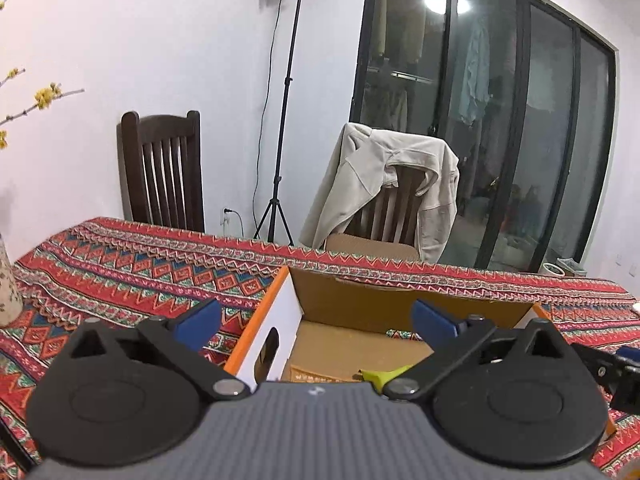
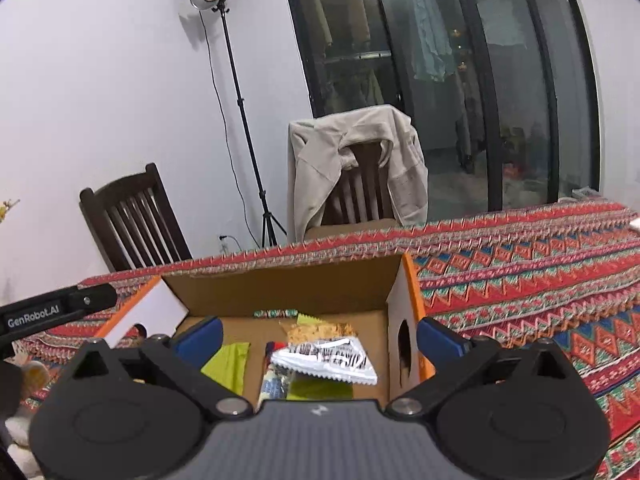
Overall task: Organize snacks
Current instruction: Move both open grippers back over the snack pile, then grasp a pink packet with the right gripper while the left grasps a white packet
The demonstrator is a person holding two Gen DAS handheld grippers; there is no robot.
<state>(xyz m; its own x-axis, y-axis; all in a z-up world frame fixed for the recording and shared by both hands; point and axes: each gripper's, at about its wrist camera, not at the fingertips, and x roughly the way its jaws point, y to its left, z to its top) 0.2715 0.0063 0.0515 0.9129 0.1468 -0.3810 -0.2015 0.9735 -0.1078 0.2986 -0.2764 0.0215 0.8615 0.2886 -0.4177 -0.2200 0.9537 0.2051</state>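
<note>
An open cardboard box with orange edges and white sides stands on the patterned tablecloth; the right wrist view shows the same box. Inside it lie several snack packets: a silver packet with black print, a brown speckled packet, and yellow-green packets. In the left wrist view only a yellow-green corner and an orange packet edge show. My left gripper hangs open over the box's left wall, holding nothing. My right gripper stands open above the box's right part, empty.
Two dark wooden chairs stand behind the table, one draped with a beige jacket. A light stand is by the wall, glass doors at the right. A vase stands at the table's left.
</note>
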